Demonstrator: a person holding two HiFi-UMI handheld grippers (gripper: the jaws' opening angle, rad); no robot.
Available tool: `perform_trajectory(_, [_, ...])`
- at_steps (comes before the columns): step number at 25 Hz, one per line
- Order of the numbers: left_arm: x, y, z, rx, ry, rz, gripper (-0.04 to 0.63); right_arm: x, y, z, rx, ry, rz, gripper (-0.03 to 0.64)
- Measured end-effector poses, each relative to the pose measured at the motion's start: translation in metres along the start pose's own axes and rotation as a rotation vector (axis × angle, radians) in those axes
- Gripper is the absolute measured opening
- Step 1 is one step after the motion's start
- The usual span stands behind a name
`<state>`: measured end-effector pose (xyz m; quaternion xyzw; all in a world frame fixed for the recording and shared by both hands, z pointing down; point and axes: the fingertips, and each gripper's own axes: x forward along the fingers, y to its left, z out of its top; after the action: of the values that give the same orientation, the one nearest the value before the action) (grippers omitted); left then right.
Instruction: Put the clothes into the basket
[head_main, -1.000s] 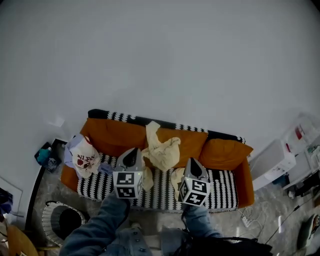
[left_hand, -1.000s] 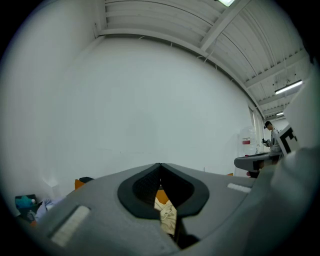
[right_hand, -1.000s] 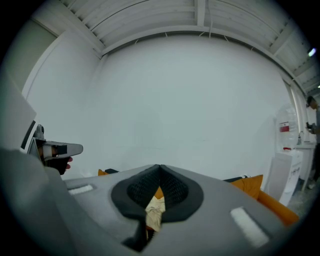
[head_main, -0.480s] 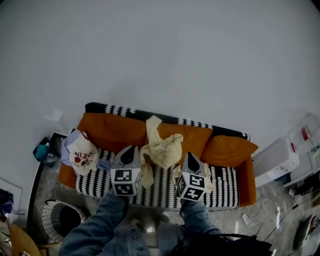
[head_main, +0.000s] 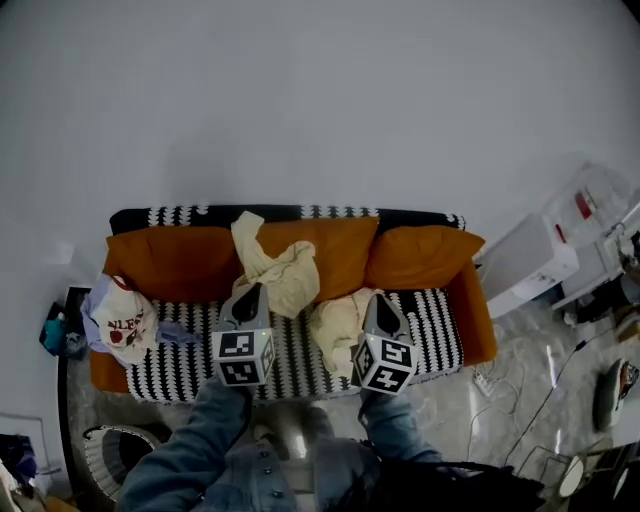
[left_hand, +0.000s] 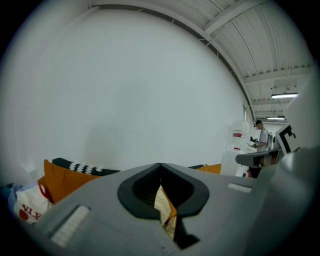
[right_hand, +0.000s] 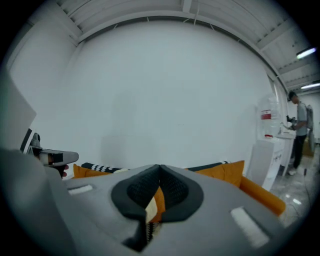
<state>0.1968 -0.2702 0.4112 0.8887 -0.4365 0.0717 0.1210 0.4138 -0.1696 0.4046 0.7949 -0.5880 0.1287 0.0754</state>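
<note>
On the orange sofa (head_main: 190, 262) with its black-and-white striped cover lie two cream garments, one against the backrest (head_main: 275, 268) and one on the seat (head_main: 338, 325). A white shirt with red print (head_main: 125, 328) sits on a pile at the sofa's left end. The basket (head_main: 120, 433) stands on the floor at the lower left. My left gripper (head_main: 250, 292) hangs shut and empty in front of the back garment, whose cream cloth shows beyond its tips (left_hand: 160, 166). My right gripper (head_main: 380, 302) is shut and empty beside the seat garment, its tips (right_hand: 160, 167) meeting.
A white cabinet (head_main: 525, 265) stands right of the sofa, with cables and a power strip (head_main: 492, 385) on the floor there. A loose orange cushion (head_main: 425, 252) leans at the sofa's right end. A person (right_hand: 300, 125) stands far off by a counter.
Both grippers have moved forward and down toward the sofa. The view has swung, so the sofa sits further left and the basket nearer the lower-left corner. Both stay shut.
</note>
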Motion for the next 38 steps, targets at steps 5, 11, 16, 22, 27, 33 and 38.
perform_trajectory(5, [0.039,-0.062,-0.018,0.008,0.046,-0.111,0.009,-0.015,-0.069,-0.020,0.031,0.034,-0.115,0.002])
perform_trajectory(11, [0.069,-0.108,-0.071,0.060,0.164,-0.182,0.009,-0.014,-0.123,-0.069,0.078,0.122,-0.172,0.002])
perform_trajectory(16, [0.084,-0.115,-0.138,0.085,0.267,-0.160,0.010,0.007,-0.145,-0.127,0.119,0.202,-0.161,0.002])
perform_trajectory(22, [0.108,-0.102,-0.222,0.081,0.339,-0.113,0.009,0.042,-0.161,-0.217,0.127,0.306,-0.141,0.002])
perform_trajectory(27, [0.108,-0.083,-0.290,0.080,0.407,-0.060,0.009,0.051,-0.160,-0.285,0.125,0.389,-0.115,0.002])
perform_trajectory(33, [0.114,-0.071,-0.341,0.074,0.450,-0.038,0.009,0.073,-0.161,-0.331,0.120,0.412,-0.104,0.002])
perform_trajectory(38, [0.114,-0.067,-0.350,0.074,0.469,-0.034,0.009,0.092,-0.159,-0.342,0.104,0.430,-0.079,0.003])
